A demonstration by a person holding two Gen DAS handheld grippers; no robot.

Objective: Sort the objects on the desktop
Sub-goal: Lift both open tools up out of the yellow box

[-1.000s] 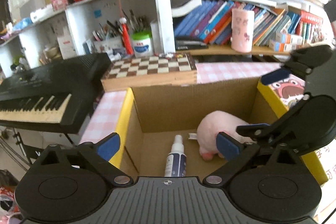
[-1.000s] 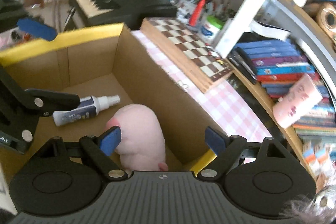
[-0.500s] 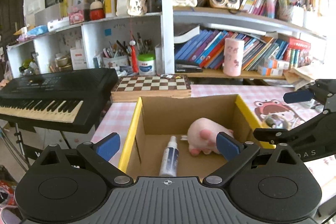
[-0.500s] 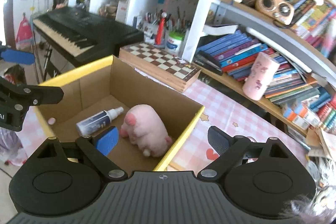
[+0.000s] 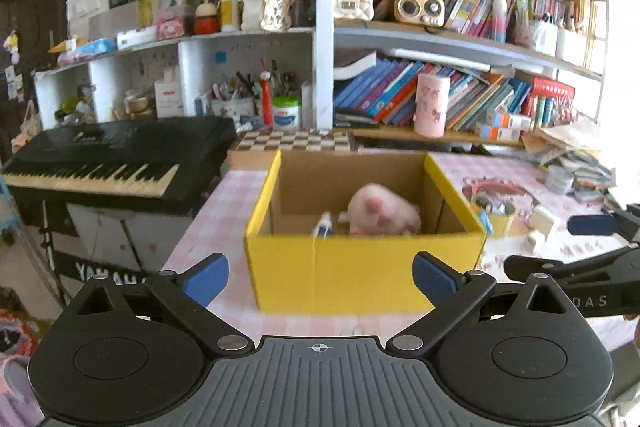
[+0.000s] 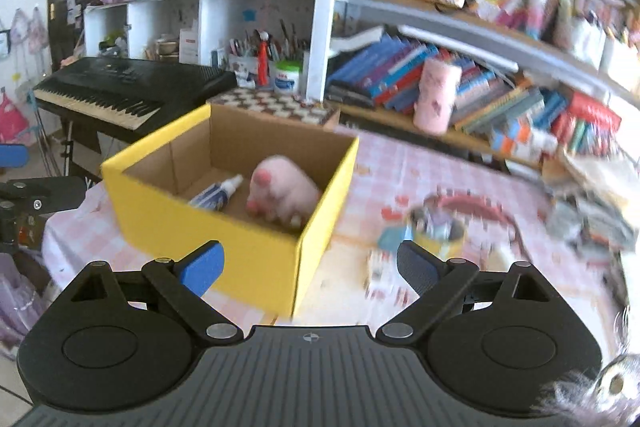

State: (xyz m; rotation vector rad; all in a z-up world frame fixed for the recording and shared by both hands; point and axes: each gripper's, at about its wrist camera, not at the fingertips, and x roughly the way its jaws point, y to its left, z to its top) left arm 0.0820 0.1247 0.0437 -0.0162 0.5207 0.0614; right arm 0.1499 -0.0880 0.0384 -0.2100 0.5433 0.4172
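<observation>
A yellow cardboard box [image 5: 360,267] stands on the pink checked table; it also shows in the right wrist view [image 6: 240,247]. Inside lie a pink plush toy [image 5: 380,209] [image 6: 280,187] and a white spray bottle [image 5: 323,227] [image 6: 216,193]. My left gripper [image 5: 320,277] is open and empty, in front of the box's near wall. My right gripper [image 6: 308,267] is open and empty, near the box's right front corner. To the right of the box stand a small yellow pot [image 6: 438,233] and small white items [image 5: 538,223].
A black keyboard [image 5: 112,155] stands left of the table. A chessboard [image 5: 296,141] lies behind the box. Shelves of books [image 5: 440,99] and a pink cup [image 5: 430,105] fill the back. A stack of papers [image 5: 576,155] lies at the far right.
Both grippers have pulled back and up out of the box, away from the plush toy and bottle. The whole box and the table around it now show.
</observation>
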